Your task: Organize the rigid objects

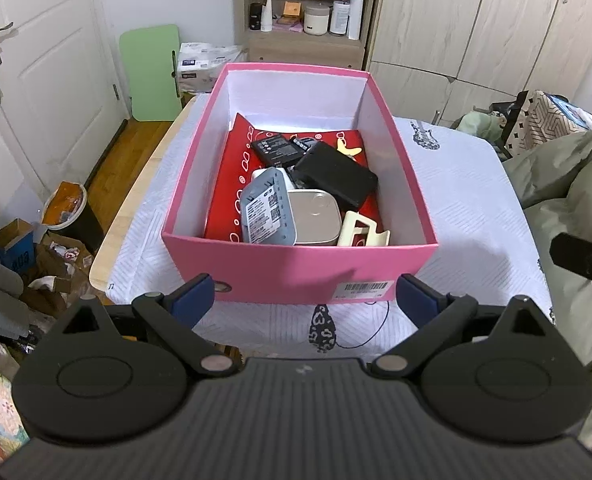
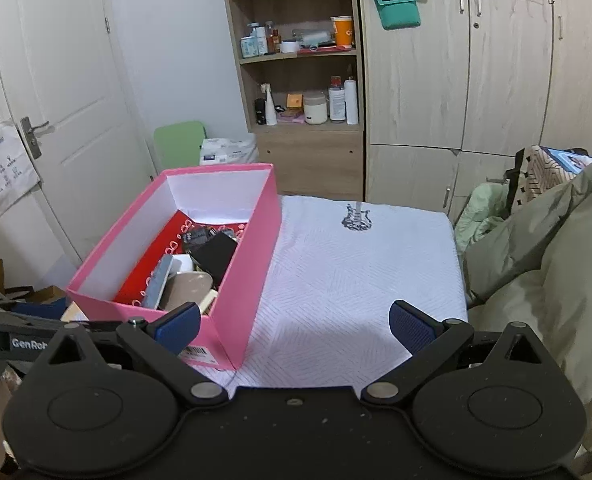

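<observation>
Clutter fills the pink box (image 1: 296, 276) on the white cloth (image 1: 467, 200): a grey device (image 1: 266, 210), a silver tin (image 1: 315, 216), a black case (image 1: 335, 174) and a cream clip (image 1: 361, 232) on red paper (image 1: 232, 176). The left gripper (image 1: 303, 296) hangs before the box's near wall, spread wide and holding nothing. The right gripper (image 2: 296, 324), just as wide and bare, sits over the cloth at the box's near corner.

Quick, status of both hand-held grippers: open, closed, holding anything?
Left hand-held gripper: open, empty, facing the pink box.
Right hand-held gripper: open, empty.
</observation>
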### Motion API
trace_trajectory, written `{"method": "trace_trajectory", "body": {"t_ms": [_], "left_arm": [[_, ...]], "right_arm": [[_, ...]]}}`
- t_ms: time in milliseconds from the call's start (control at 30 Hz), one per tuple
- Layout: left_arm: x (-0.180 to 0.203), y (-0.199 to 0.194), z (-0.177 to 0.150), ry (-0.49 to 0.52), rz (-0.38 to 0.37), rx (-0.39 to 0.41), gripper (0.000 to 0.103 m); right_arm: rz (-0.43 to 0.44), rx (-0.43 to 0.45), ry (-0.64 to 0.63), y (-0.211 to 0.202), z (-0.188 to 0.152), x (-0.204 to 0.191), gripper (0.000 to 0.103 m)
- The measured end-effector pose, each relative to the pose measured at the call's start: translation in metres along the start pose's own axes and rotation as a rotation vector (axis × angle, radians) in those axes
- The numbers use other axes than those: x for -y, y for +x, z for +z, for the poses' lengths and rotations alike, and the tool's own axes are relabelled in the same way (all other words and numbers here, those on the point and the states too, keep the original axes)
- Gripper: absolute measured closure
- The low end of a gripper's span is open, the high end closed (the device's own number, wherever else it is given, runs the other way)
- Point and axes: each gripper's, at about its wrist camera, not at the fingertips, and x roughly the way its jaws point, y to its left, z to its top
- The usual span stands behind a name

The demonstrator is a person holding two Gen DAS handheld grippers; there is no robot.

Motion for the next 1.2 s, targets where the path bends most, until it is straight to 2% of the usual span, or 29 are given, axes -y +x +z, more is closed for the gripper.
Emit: {"method": "trace_trajectory", "body": {"t_ms": [367, 1200], "left_arm": [[0.0, 0.001, -0.011, -0.017, -0.011, 0.006, 0.004], [0.02, 0.001, -0.019, 0.039, 0.035, 0.037, 0.0]], "right_arm": [[-0.023, 0.019, -0.019, -0.004, -0.009, -0.004, 0.001], [-0.06, 0.027, 0.021, -0.005, -0.021, 0.013, 0.001]]}}
